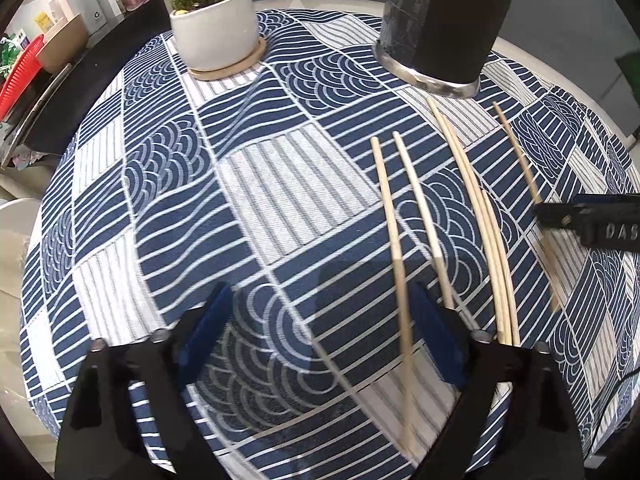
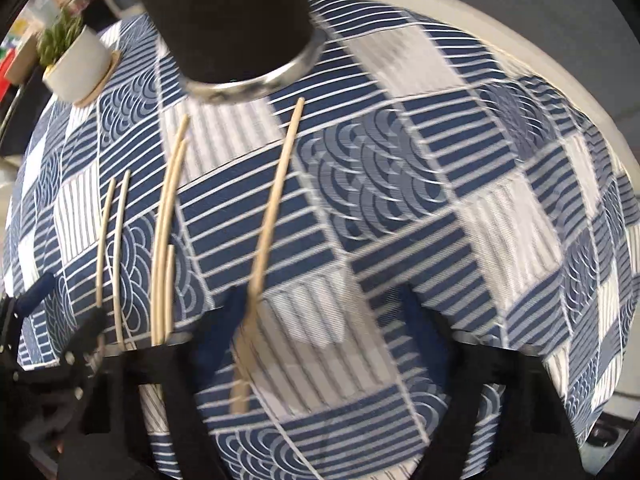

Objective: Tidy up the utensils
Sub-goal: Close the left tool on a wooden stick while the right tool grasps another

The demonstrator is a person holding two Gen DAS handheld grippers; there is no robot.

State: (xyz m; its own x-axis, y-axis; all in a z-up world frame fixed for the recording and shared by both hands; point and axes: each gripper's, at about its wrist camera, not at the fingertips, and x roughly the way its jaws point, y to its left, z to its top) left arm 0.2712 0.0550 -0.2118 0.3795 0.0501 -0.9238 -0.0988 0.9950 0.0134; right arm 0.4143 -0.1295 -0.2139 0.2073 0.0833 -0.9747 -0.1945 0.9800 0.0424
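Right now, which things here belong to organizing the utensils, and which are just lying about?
Job:
chopsticks, loose on the cloth
black holder, upright behind them
left tool, open, one stick between its fingers
right tool, open, over the rightmost stick

Lying about:
potted plant on its coaster
red basket off the table
patterned tablecloth

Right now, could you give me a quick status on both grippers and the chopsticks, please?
Left gripper open, empty, over the tablecloth. Right gripper open, astride one chopstick. Other chopsticks loose on the cloth. Dark holder upright beyond them; nothing blocking.
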